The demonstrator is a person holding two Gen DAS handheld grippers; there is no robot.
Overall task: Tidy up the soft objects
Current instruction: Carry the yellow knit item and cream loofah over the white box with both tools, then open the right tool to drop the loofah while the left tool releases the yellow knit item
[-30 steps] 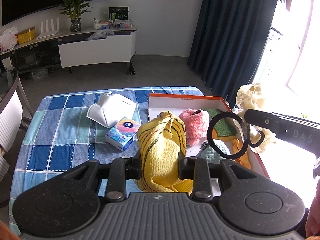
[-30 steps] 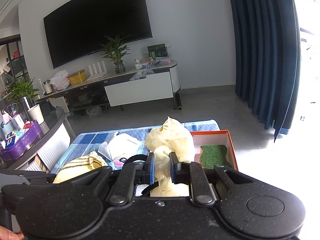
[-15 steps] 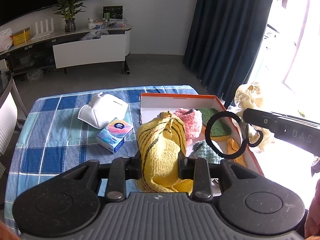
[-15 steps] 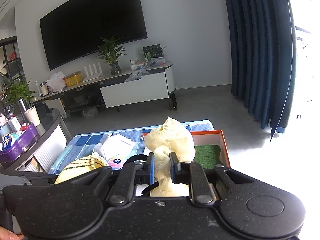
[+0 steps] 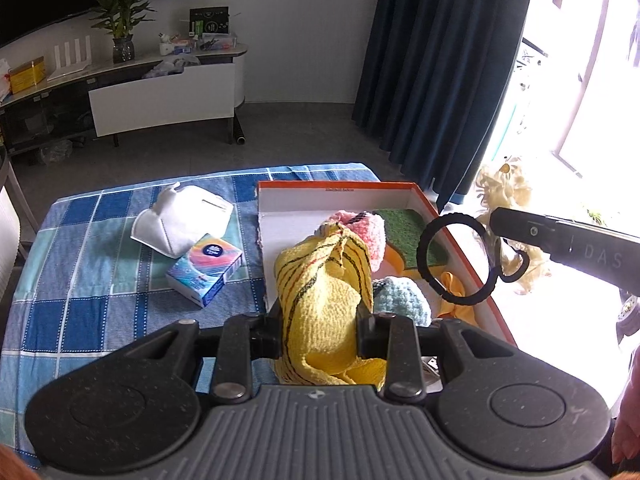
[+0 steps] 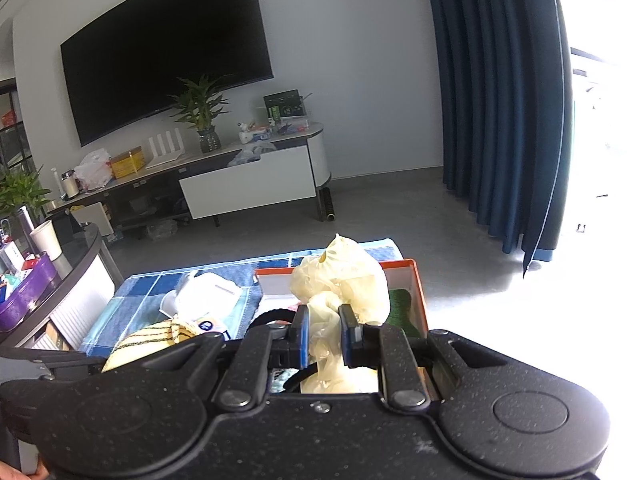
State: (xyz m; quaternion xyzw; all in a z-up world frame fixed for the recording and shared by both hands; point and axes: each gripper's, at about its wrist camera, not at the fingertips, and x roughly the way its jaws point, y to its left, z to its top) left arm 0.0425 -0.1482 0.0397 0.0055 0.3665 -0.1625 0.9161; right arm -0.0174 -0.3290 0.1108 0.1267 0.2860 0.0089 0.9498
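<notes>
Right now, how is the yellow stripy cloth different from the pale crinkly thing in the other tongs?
The yellow cloth is bright, knitted and has dark stripes; the pale crinkly bundle is cream, smooth-looking and plain. The cloth is in the left tongs, above the near end of the orange box; the bundle is in the right tongs, out past the box's right side. Both are soft and squeezed between shut tongs.

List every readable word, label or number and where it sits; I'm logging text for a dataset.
"DAS": on the side of the right gripper, left wrist view; it may run on, washed out.
Tissue pack: round blue logo, lettering too small.
Orange box: small print on the far rim, blurred.
Dark box on the TV console: green print, unreadable.
</notes>
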